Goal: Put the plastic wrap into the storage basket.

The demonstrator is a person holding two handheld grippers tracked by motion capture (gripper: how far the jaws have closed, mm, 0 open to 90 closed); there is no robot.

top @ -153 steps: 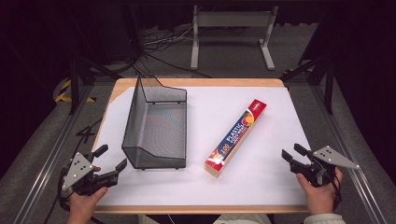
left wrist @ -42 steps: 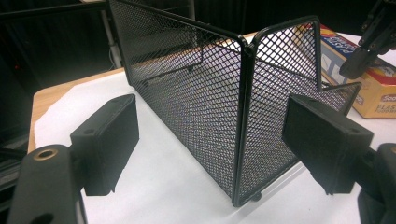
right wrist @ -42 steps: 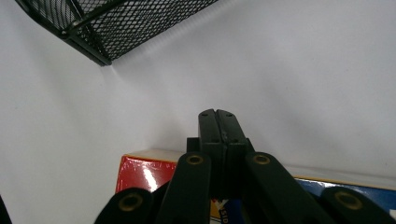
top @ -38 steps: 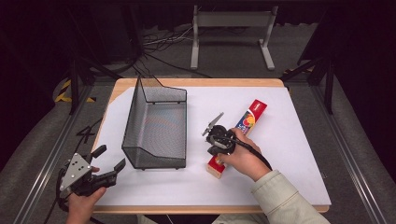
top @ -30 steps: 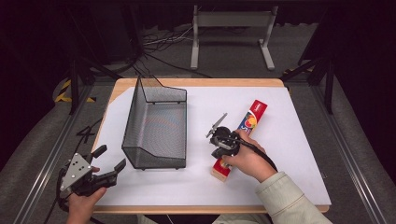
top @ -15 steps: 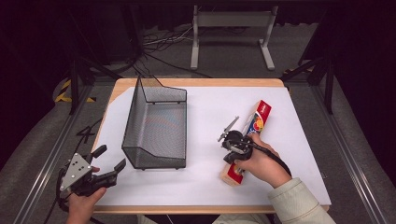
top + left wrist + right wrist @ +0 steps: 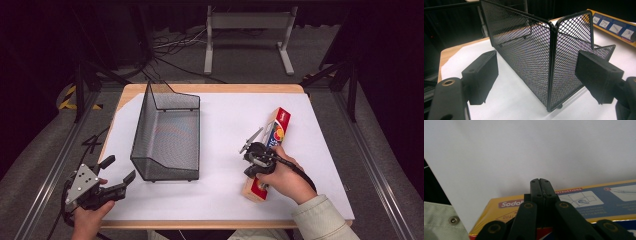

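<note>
Right gripper (image 7: pixel 253 161) sits over the near end of the plastic wrap box (image 7: pixel 272 140), jaws pressed together with nothing between them, tips resting against the box's long side in the right gripper view (image 7: pixel 540 185). You look to be nudging the box, not gripping it. Push low on the side and keep the closed tips flat to the carton so it slides instead of pivoting; it's long and light, so an off-centre push will spin it.

Box lies flat on the white table cover (image 7: pixel 225 195), right of the mesh tray (image 7: pixel 167 137), well apart from it. Box is glossy printed cardboard, a long square-edged carton. Tray is black wire mesh, rigid, one tall wall and a low front.

Left gripper (image 7: pixel 117 176) waits at the near-left table corner, jaws apart, empty.
</note>
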